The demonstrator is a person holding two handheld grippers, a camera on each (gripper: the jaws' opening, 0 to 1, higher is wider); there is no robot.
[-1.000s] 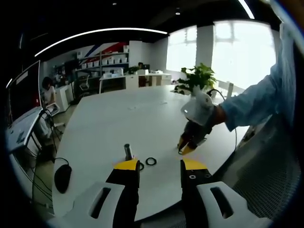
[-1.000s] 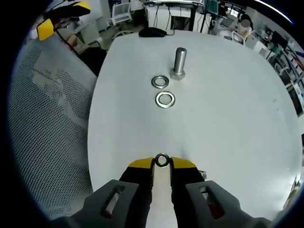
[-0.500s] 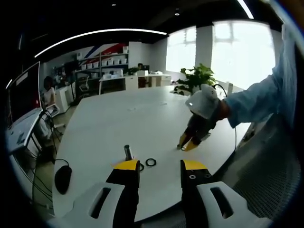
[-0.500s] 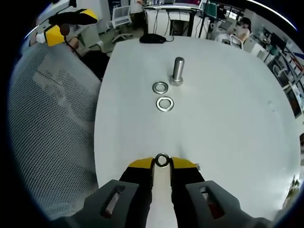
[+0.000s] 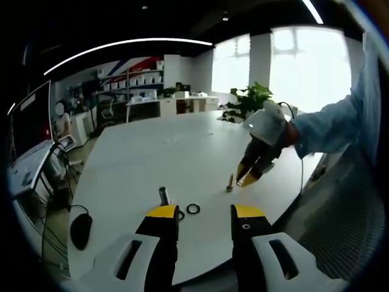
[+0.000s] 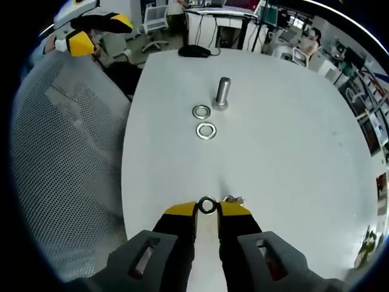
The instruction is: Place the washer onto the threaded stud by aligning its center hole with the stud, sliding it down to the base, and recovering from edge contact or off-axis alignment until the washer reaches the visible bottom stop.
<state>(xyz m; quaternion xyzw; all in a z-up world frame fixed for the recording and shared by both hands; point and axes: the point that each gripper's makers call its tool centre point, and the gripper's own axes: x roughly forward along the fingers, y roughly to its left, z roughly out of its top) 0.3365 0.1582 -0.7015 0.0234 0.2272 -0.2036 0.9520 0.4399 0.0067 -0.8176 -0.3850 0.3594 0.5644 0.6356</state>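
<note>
Gripping a washer (image 6: 207, 205) edge-on, right gripper (image 6: 207, 207) hangs well short of the upright stud (image 6: 222, 93).
Left gripper (image 5: 204, 212) jaws gape empty near the stud; bare table (image 6: 292, 158) lies between.

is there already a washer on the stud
No, the stud stands bare, two washers lie flat beside it, and the right tool holds a third.

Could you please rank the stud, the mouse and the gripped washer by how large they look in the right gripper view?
1. Stud
2. Mouse
3. Gripped washer; it is nearest the camera, so true size is unsure.
</note>
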